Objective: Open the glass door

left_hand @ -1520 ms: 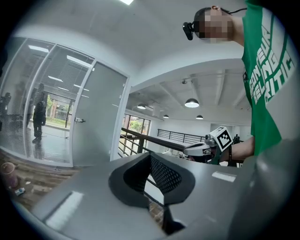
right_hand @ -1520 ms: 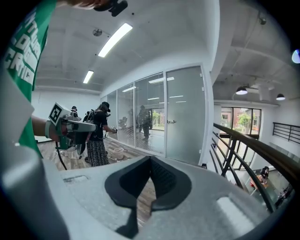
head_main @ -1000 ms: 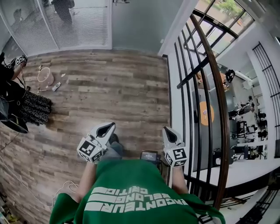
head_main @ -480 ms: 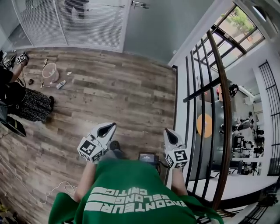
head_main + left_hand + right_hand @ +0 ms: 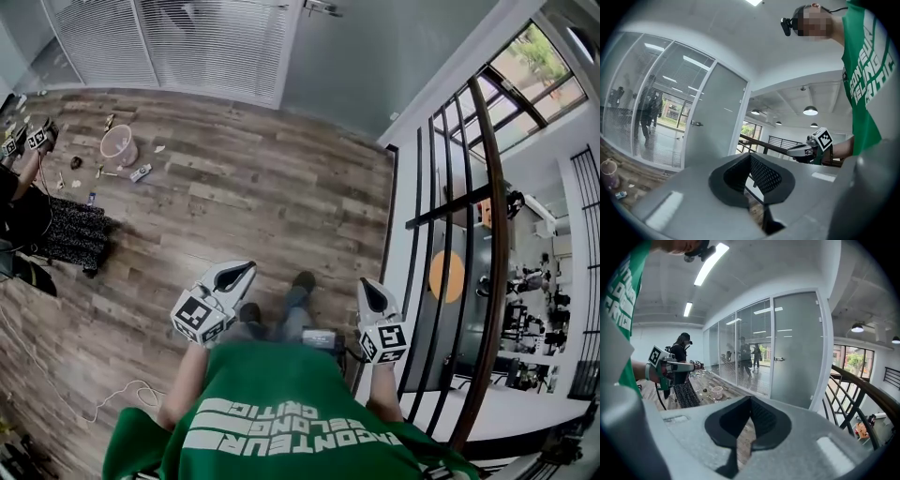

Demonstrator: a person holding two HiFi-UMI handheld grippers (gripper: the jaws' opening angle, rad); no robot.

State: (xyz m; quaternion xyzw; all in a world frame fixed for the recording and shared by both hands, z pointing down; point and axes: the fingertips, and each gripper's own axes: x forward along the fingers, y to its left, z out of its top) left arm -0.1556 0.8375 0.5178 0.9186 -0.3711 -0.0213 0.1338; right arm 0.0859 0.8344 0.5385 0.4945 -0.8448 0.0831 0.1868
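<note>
The glass door [image 5: 370,56] stands shut at the far end of the wooden floor [image 5: 244,187], well away from the person. Its small metal handle [image 5: 323,7] sits on the edge nearest the glazed partition [image 5: 187,42].

The left hand-held gripper [image 5: 242,272] and the right hand-held gripper [image 5: 368,292] are both closed, jaws together with nothing between them. They are held out toward the door. If the jaws are not parted before they reach the door, they will likely bump the handle or the pane rather than take hold. The handle looks thin and smooth, so the pads may slide off it as it is pressed down. The views do not show which way the door swings, and pushing the wrong way would strain the grip.

A black railing [image 5: 492,234] with a wooden rail runs up to the wall just right of the door. The right hand-held gripper is close beside it and could knock the bars. Left of the door, in front of the partition, a pink bucket [image 5: 119,143] and small litter lie on the floor. A second person [image 5: 23,202] stands further left. None of this blocks the straight path to the door.
</note>
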